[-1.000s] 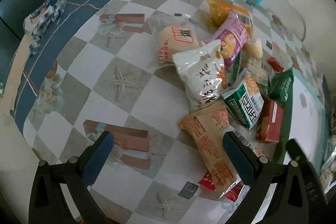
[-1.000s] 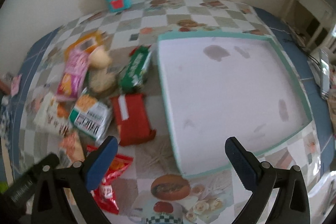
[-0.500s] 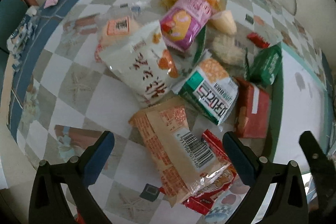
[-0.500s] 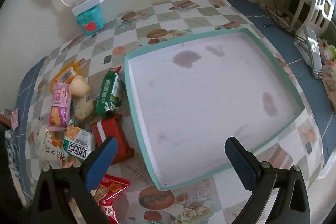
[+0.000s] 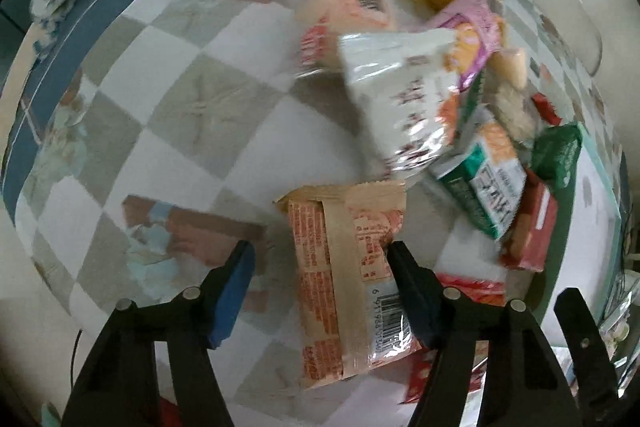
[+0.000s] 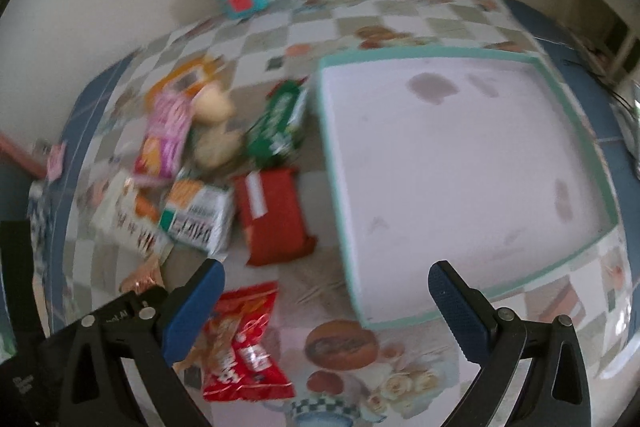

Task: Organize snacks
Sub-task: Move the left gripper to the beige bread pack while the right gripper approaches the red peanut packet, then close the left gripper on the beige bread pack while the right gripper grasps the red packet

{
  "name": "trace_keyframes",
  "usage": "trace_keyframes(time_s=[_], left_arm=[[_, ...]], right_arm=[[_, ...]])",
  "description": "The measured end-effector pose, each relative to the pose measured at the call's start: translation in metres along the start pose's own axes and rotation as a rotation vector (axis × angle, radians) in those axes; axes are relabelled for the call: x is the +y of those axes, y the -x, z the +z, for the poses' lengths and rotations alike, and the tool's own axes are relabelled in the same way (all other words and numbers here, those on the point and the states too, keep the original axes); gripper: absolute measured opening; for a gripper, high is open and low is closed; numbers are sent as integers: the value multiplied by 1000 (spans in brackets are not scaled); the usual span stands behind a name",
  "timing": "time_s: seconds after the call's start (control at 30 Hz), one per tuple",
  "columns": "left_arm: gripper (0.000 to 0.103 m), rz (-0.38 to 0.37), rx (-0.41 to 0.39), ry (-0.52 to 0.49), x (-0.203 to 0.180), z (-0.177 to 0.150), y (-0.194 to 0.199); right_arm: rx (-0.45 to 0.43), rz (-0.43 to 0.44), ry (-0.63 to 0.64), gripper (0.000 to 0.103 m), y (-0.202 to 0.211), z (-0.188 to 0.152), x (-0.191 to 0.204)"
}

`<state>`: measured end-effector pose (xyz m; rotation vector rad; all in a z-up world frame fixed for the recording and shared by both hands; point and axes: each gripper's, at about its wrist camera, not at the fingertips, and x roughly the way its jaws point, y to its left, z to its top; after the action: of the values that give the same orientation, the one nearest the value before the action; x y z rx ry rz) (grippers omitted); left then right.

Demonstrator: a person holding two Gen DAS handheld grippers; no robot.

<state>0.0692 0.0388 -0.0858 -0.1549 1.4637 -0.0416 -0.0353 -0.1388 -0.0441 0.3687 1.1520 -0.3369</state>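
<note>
Currently the step in hand is the pick of one packet from the loose snack pile, judged from the left wrist view. The landmark for all places is the teal-rimmed tray (image 6: 576, 231), which lies empty on the checked table (image 5: 200, 99).

Furthest from the tray on its left side, the left gripper (image 5: 320, 291) points straight down over the orange wrapper packet (image 5: 340, 267). Its jaws are closing with the packet between them. The right pad appears to sit at the packet's right edge; the left pad stands clear of the packet, over bare table, so no grip is made yet. A red packet (image 5: 472, 285) lies partly under the orange one, on the tray side.

Nearer the tray lie the white packet (image 5: 404, 95), the green-and-white packet (image 5: 484, 183), the dark red packet (image 6: 272, 215) and the green packet (image 6: 280, 123), the last two just beside the tray's left rim.

The right gripper (image 6: 324, 311) hangs tilted steeply down above the table at the tray's near left corner. Its jaws stand wide apart with nothing between them.

The next move likely calls for completing the closure on the orange packet without catching the red one beneath, then lifting and carrying it rightward into the tray.
</note>
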Motion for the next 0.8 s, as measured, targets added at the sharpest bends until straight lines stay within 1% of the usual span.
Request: trace_keyframes(time_s=[0.13, 0.27, 0.33, 0.47, 0.6, 0.67, 0.8], left_arm=[[70, 9, -4, -4, 9, 0, -4], [70, 5, -5, 22, 36, 3, 0], [70, 3, -7, 44, 47, 7, 2], [70, -17, -7, 68, 61, 11, 1], [70, -41, 7, 58, 72, 8, -1], [70, -45, 14, 53, 71, 7, -5], [70, -45, 10, 57, 86, 8, -5]], right_arm=[[24, 11, 73, 103, -4, -10, 17], [71, 44, 133, 103, -9, -20, 30], [88, 40, 156, 103, -12, -24, 35], [102, 44, 184, 103, -15, -29, 42], [126, 56, 214, 103, -18, -38, 49], [141, 65, 231, 103, -21, -42, 52], [160, 73, 257, 102, -25, -53, 61]])
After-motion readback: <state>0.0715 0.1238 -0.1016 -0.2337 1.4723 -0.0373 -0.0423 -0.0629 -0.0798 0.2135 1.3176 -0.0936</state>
